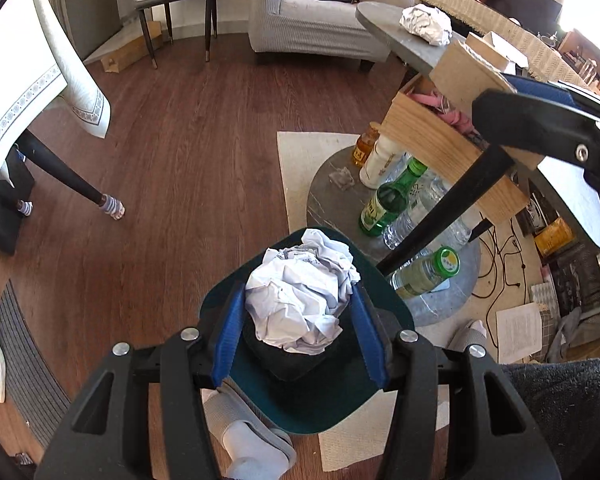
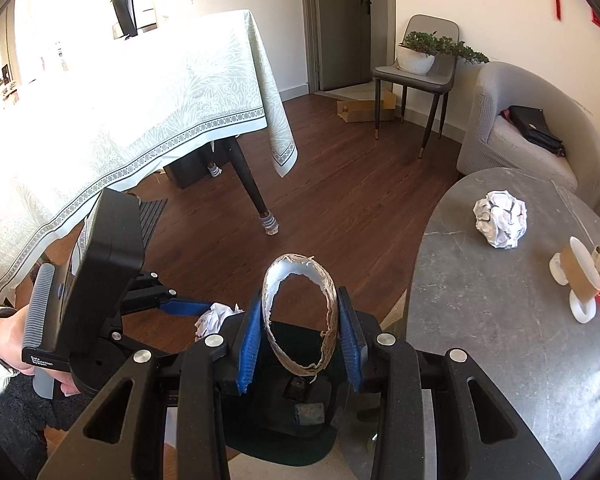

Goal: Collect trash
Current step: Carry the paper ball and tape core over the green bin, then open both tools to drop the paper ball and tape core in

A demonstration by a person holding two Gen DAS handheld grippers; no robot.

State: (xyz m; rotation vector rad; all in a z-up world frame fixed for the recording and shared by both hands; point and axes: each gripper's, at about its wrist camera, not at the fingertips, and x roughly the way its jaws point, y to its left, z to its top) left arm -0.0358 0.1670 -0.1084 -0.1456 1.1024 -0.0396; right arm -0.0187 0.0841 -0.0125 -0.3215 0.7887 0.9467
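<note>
My left gripper (image 1: 300, 316) is shut on a crumpled white paper ball (image 1: 300, 300) and holds it right above a dark green bin (image 1: 384, 304) on the floor. My right gripper (image 2: 300, 320) is shut on a brown cardboard tube (image 2: 300, 312), squeezed oval, above the same bin (image 2: 288, 452). In the left wrist view the tube (image 1: 468, 76) and right gripper sit at the upper right. In the right wrist view the left gripper (image 2: 204, 312) with its paper ball (image 2: 214, 320) is at the left. Another crumpled paper ball (image 2: 500, 220) lies on the grey table (image 2: 500, 340); it also shows in the left wrist view (image 1: 426, 24).
A lower round shelf (image 1: 332, 204) holds several bottles (image 1: 384, 204) under a wooden box (image 1: 432, 148). A paper cup and tape rolls (image 2: 576, 280) lie on the grey table. A cloth-covered dining table (image 2: 120, 100), a chair with a plant (image 2: 416, 76) and a sofa (image 2: 520, 132) stand around the wood floor.
</note>
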